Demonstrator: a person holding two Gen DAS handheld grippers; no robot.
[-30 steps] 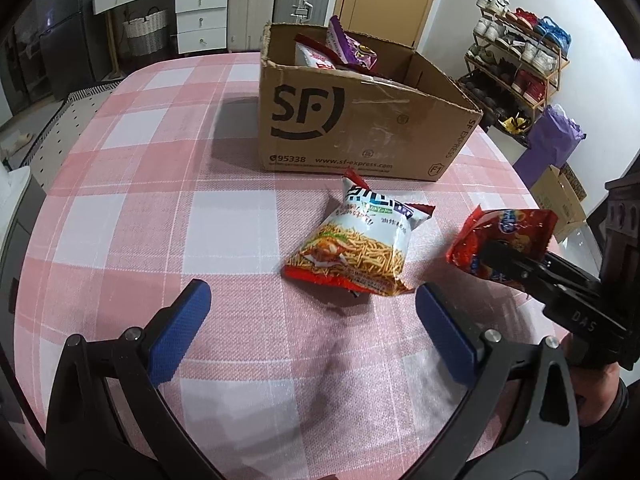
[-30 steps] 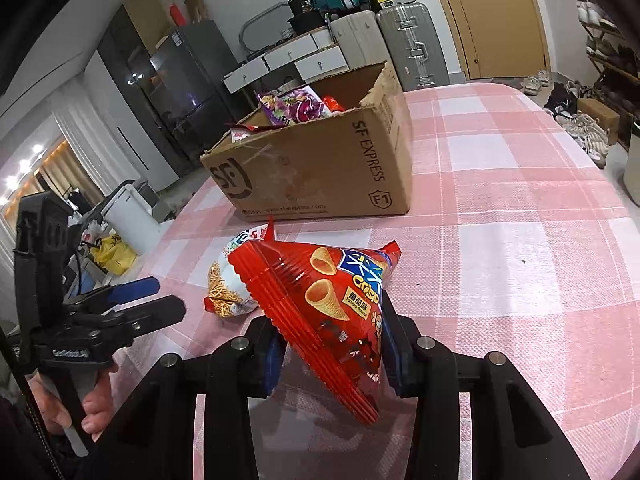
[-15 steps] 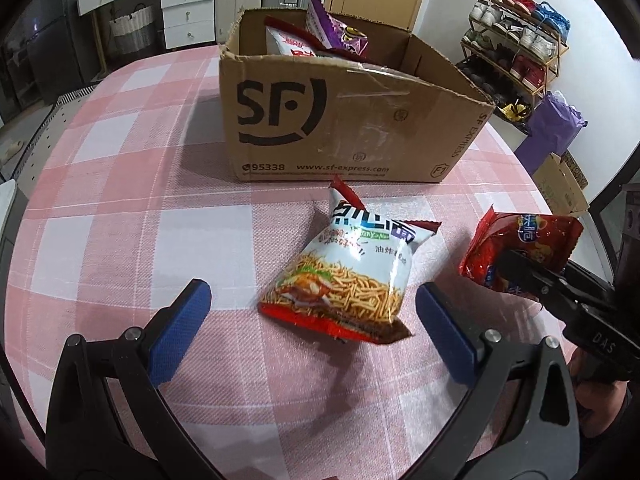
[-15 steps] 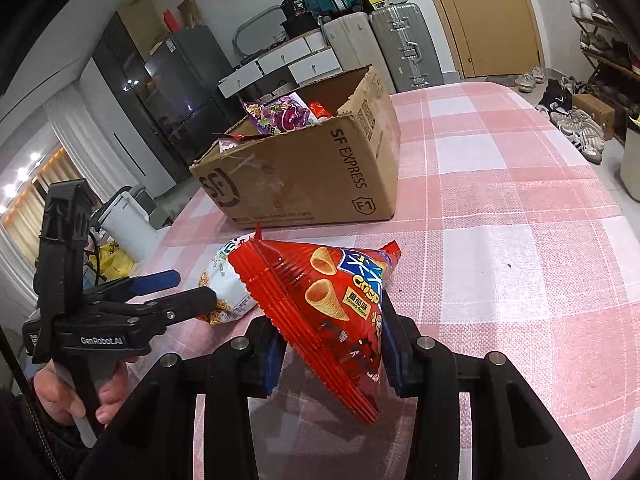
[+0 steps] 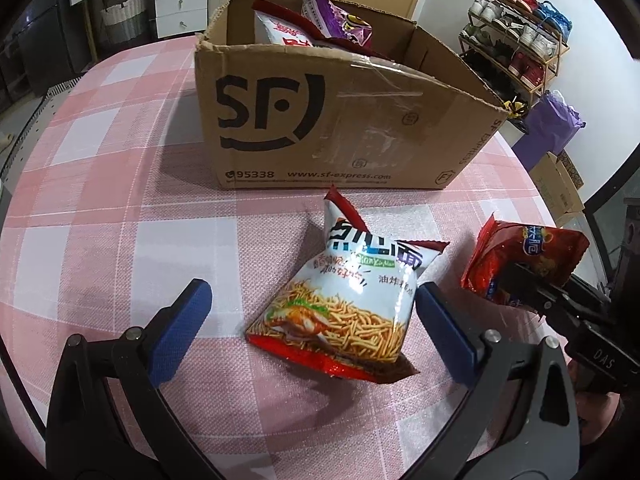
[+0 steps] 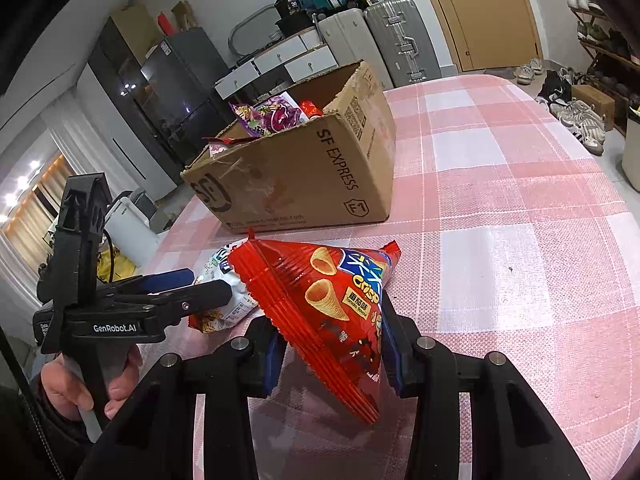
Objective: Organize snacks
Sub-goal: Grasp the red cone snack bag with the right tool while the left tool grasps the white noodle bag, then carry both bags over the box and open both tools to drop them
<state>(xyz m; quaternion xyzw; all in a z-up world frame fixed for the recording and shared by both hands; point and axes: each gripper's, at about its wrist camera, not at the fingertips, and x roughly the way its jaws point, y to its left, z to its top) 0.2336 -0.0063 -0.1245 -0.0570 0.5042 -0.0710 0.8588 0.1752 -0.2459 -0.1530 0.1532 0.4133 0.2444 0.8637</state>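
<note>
A white and red noodle snack bag lies on the pink checked tablecloth, in front of an open SF cardboard box that holds several snack bags. My left gripper is open, its blue pads on either side of the bag's near end. My right gripper is shut on a red corn-cone crisp bag and holds it above the cloth, to the right of the noodle bag. The crisp bag also shows in the left wrist view, and the noodle bag in the right wrist view.
The box stands mid-table. A shoe rack and a purple bag stand beyond the table's right edge. Suitcases and white drawers line the far wall.
My left gripper has moved forward, so the noodle bag now lies between its open pads. The right gripper keeps holding the crisp bag and has shifted a little toward the box.
</note>
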